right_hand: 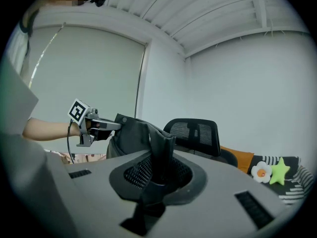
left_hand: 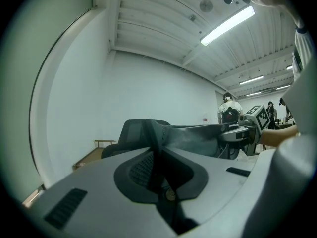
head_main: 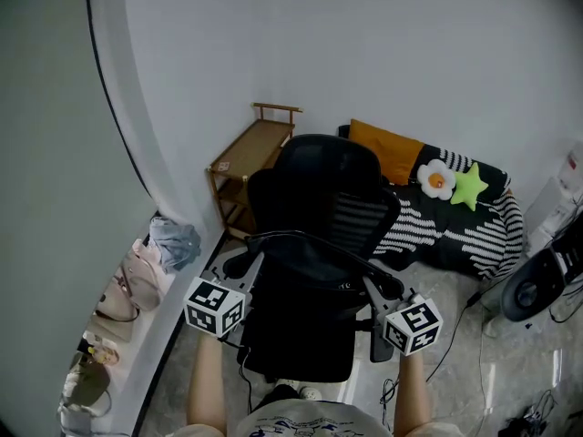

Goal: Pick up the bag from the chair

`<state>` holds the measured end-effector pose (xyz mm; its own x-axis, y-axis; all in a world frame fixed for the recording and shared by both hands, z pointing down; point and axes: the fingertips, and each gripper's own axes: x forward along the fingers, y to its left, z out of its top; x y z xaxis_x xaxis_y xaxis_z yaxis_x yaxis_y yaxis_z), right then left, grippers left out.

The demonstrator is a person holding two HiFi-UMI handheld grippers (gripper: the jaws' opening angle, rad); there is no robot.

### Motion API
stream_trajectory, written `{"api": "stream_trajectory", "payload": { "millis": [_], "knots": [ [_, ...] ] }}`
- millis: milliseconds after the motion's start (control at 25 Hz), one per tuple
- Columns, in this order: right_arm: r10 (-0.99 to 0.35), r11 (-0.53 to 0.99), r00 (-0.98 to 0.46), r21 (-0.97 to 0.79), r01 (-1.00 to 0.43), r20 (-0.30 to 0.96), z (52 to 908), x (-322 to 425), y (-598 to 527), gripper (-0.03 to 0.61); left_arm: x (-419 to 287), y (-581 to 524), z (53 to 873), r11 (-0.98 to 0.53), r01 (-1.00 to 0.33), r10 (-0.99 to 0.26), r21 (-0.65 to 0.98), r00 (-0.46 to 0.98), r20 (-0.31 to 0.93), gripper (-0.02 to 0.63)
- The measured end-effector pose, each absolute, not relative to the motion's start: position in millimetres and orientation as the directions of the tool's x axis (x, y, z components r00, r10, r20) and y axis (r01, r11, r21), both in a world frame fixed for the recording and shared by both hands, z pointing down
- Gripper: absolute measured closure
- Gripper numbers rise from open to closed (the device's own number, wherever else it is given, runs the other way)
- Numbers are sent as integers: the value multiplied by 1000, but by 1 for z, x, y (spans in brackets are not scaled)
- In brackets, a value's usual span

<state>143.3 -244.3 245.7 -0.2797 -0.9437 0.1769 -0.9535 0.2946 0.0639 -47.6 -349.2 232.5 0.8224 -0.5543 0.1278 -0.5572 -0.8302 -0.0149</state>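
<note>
A black bag (head_main: 305, 321) hangs stretched between my two grippers, just in front of the black office chair (head_main: 323, 185). My left gripper (head_main: 253, 267) is shut on the bag's left top edge; in the left gripper view the dark fabric (left_hand: 188, 135) runs out from between the jaws toward the right gripper (left_hand: 241, 129). My right gripper (head_main: 372, 291) is shut on the bag's right top edge. In the right gripper view the bag (right_hand: 131, 135) spans across to the left gripper (right_hand: 99, 126), with the chair's mesh back (right_hand: 195, 133) behind it. The chair seat is hidden under the bag.
A wooden side rack (head_main: 250, 153) stands by the wall behind the chair. A striped couch (head_main: 455, 217) with an orange pillow (head_main: 387, 148), flower and star cushions lies to the right. Handbags (head_main: 137, 276) sit on a ledge at left. A fan (head_main: 528, 289) and cables are at right.
</note>
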Motion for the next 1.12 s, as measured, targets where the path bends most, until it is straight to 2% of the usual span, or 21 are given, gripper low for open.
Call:
{"api": "stream_trajectory", "payload": {
  "millis": [1120],
  "knots": [
    [-948,277,-262,65,-959,183,248,138,-252,512,-52,-357,236,-835,-551,-548,-16,827,124,583]
  ]
}}
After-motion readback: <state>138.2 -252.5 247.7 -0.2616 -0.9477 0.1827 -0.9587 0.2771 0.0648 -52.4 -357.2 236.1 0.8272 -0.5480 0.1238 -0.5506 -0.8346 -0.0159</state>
